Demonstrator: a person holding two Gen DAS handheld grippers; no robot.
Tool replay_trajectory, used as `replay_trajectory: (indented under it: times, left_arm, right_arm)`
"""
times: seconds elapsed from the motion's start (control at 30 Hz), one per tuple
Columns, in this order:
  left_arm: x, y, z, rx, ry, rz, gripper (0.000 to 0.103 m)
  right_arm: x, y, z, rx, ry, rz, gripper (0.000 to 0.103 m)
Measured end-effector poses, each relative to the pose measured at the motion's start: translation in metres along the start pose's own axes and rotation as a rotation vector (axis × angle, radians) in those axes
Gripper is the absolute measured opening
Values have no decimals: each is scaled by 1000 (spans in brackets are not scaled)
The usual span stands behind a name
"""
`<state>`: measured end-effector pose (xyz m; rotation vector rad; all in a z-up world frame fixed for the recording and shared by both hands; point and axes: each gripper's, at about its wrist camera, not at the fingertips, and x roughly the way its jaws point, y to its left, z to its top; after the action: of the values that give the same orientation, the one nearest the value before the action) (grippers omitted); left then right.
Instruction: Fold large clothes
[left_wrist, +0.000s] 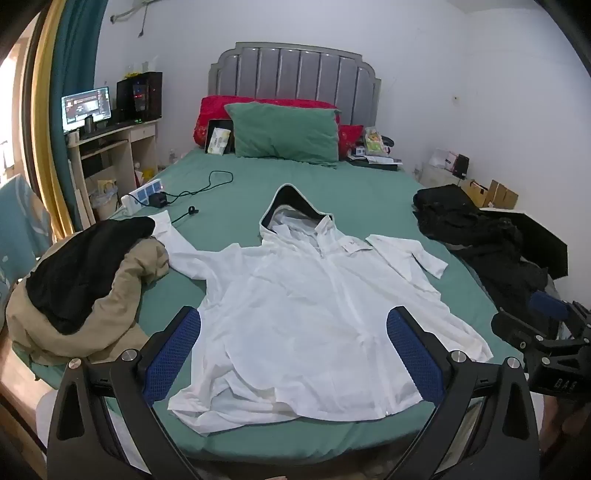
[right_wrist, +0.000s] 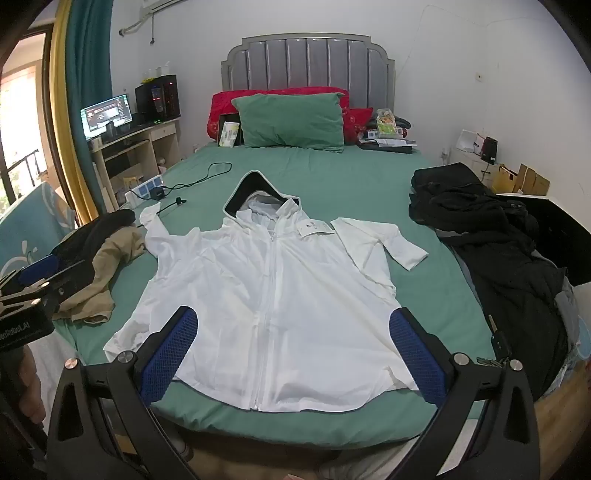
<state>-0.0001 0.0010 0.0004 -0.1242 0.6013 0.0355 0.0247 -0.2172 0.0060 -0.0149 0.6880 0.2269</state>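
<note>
Currently I'm hovering both grippers, left (left_wrist: 293, 343) and right (right_wrist: 293, 341), jaws wide and holding nothing, over the near hem; white jacket (right_wrist: 273, 288) is lying flat mid-bed (right_wrist: 369, 177), ready for folding.

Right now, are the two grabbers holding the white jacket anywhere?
No. The left gripper and right gripper are both open above the white jacket, holding nothing.

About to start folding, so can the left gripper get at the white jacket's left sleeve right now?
Probably yes. The left gripper is open and empty; the sleeve lies flat, though its cuff touches the tan and black clothes pile.
</note>
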Motion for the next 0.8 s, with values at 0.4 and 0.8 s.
replay_trajectory:
  times: [0.4, 0.8]
  left_arm:
    - [-1, 5, -3, -3, 2, -18, 103]
    - [-2, 15, -1, -14, 8, -49, 103]
  right_arm:
    - [2, -2, -1, -4, 7, -6, 103]
    - [3, 0, 1, -8, 6, -11, 103]
